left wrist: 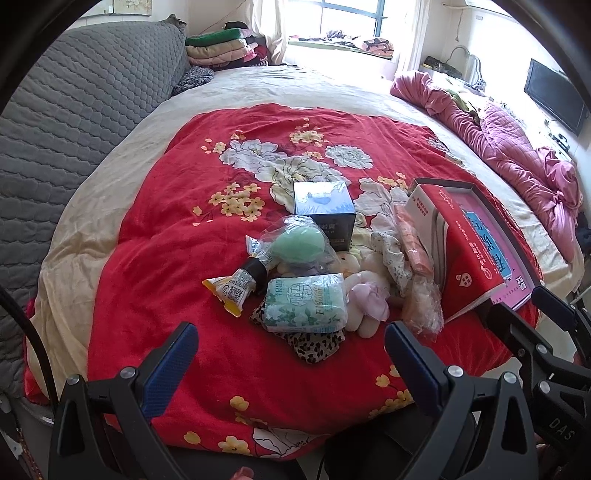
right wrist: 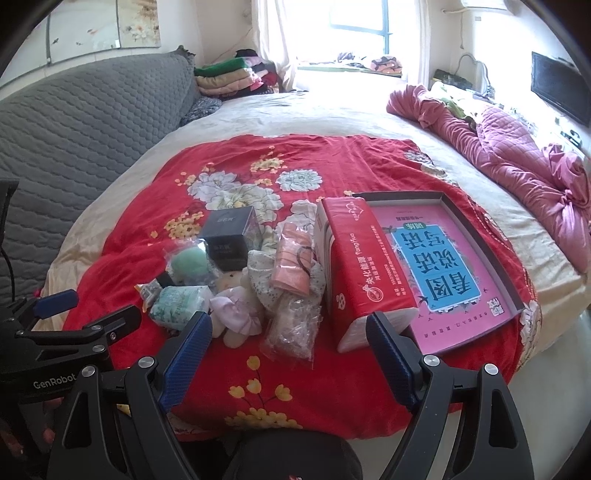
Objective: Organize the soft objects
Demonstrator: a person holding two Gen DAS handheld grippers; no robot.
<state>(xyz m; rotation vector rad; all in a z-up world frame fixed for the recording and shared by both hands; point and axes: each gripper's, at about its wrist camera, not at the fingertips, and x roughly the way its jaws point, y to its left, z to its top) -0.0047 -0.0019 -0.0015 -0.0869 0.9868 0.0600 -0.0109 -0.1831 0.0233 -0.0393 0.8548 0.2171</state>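
red blanket (left wrist: 155, 258) holds plush doll (left wrist: 365, 291); both grippers' fingers (left wrist: 170, 365) spread, empty.

Bright window (right wrist: 354, 22) behind bed (right wrist: 295, 110) w/ grey quilted headboard (right wrist: 92, 110).

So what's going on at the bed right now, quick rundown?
Left gripper open, empty. Right gripper open, empty. Soft pile untouched: tissue pack, plush toy on red blanket. Red box beside pile.
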